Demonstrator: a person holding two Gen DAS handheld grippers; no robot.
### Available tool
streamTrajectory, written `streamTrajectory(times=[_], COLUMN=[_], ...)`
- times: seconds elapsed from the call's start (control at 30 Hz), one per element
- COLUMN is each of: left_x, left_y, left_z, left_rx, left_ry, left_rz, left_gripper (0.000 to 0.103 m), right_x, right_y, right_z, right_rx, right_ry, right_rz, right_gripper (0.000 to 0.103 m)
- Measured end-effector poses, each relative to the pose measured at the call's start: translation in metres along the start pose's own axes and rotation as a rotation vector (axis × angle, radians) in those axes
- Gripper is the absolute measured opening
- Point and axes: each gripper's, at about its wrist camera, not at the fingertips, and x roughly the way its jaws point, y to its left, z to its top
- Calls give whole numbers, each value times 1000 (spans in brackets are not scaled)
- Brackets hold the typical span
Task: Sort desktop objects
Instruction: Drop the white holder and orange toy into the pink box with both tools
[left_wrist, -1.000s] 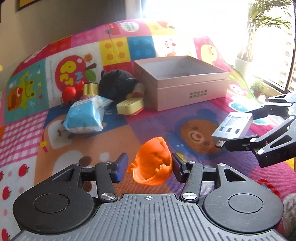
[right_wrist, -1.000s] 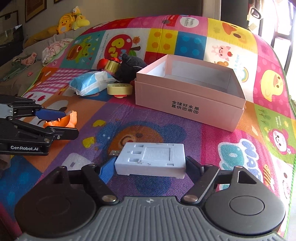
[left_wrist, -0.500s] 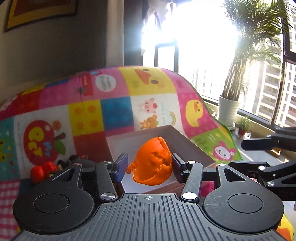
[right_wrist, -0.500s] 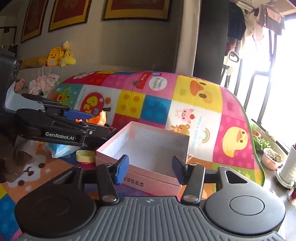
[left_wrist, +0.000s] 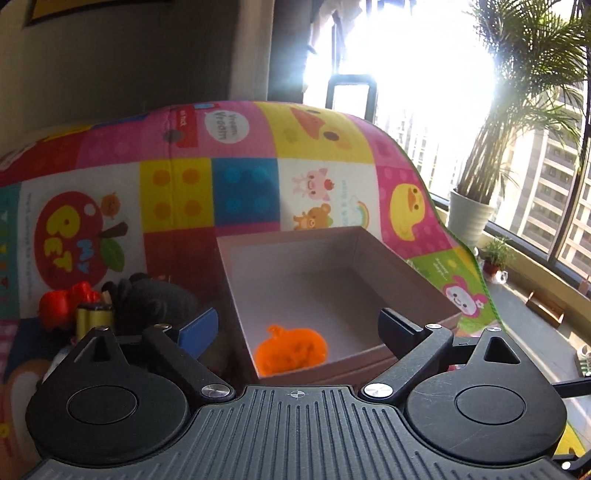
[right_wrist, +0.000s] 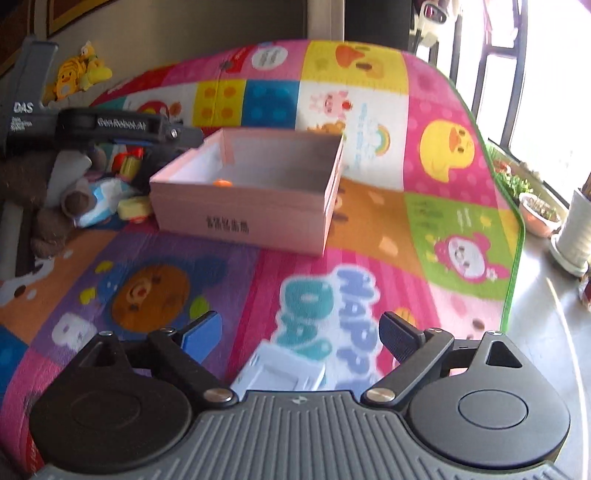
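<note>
An open pink box (left_wrist: 369, 254) stands on the colourful play mat; it also shows in the right wrist view (right_wrist: 240, 214). An orange toy (left_wrist: 291, 349) lies inside the box at its near corner, blurred; a sliver of it shows in the right wrist view (right_wrist: 222, 182). My left gripper (left_wrist: 299, 328) is open and empty just above the box's near edge. My right gripper (right_wrist: 301, 334) is open. A light grey-blue device (right_wrist: 280, 371) lies on the mat below and between its jaws, apart from them. The left gripper (right_wrist: 147, 129) shows at the box's left in the right wrist view.
Left of the box lie a black plush (left_wrist: 151, 299), a red toy (left_wrist: 62, 302), a gold roll (left_wrist: 92, 315), a blue-white pack (right_wrist: 103, 199) and a yellow case (right_wrist: 135, 206). A brown plush (right_wrist: 44, 206) sits further left. The mat's edge (right_wrist: 513, 258) and potted plants (left_wrist: 469, 218) are at the right.
My left gripper opened and the orange toy dropped into the box. My right gripper opened wider and tilted down; the grey-blue device now lies on the mat beneath it.
</note>
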Motion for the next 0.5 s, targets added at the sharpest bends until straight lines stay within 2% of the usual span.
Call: streamTrajectory(times=[0.07, 0.2, 0.47, 0.5], left_x=[-11, -34, -68, -70], left_y=[2, 4, 15, 18], left_z=[-17, -46, -82, -85], left_rx=[16, 42, 16, 1], left_ry=[22, 56, 97, 99], left_rz=[7, 21, 20, 20], left_gripper=[99, 100, 102, 102], right_x=[3, -2, 6, 8], right_y=[6, 17, 41, 43], right_z=[-16, -27, -20, -19], right_rx=[16, 38, -53, -48], right_ry=[49, 59, 89, 91], right_rz=[3, 22, -13, -6], right_gripper=[93, 91, 59, 49])
